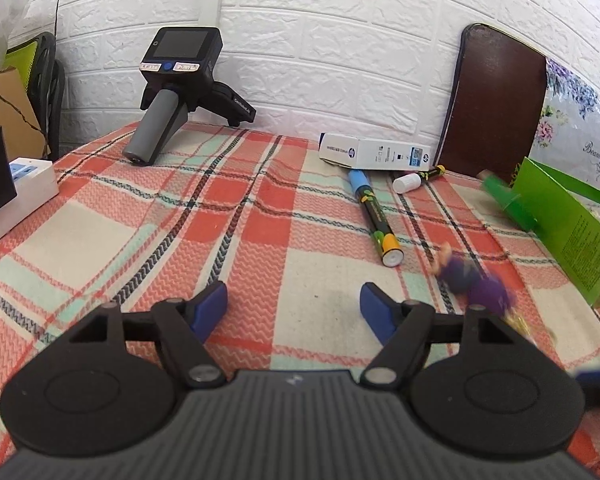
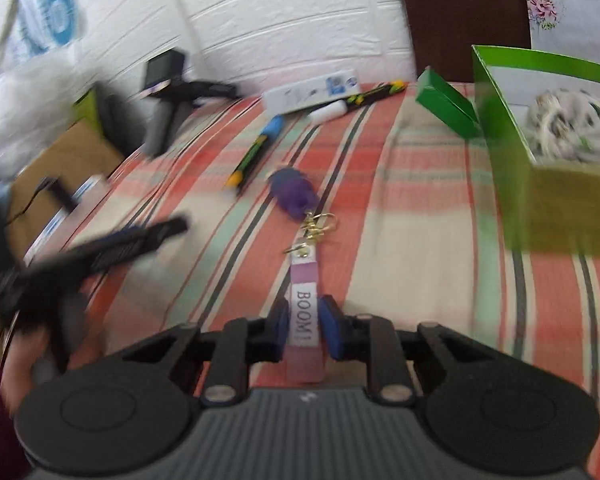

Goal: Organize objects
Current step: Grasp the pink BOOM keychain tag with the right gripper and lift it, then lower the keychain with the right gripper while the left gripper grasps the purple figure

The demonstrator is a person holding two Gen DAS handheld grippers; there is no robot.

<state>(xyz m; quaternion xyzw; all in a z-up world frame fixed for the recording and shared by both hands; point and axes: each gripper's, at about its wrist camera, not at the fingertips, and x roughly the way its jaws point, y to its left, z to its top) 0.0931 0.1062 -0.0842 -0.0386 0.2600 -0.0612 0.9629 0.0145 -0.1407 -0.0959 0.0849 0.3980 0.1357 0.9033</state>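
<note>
Marker (image 2: 255,156) beside keychain (image 2: 303,264); green box (image 2: 548,208) right.

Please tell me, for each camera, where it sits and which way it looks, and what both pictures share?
Left wrist: sits behind the open left tongs, looking across the plaid cloth to the white wall.
Right wrist: sits behind the right tongs, shut on the keychain strap; a hand shows.
Shared: markers, green box.

At upper left we see a spare handheld gripper (image 1: 176,92) leaning against the white brick wall (image 1: 320,40), on the plaid cloth (image 1: 180,220).
</note>
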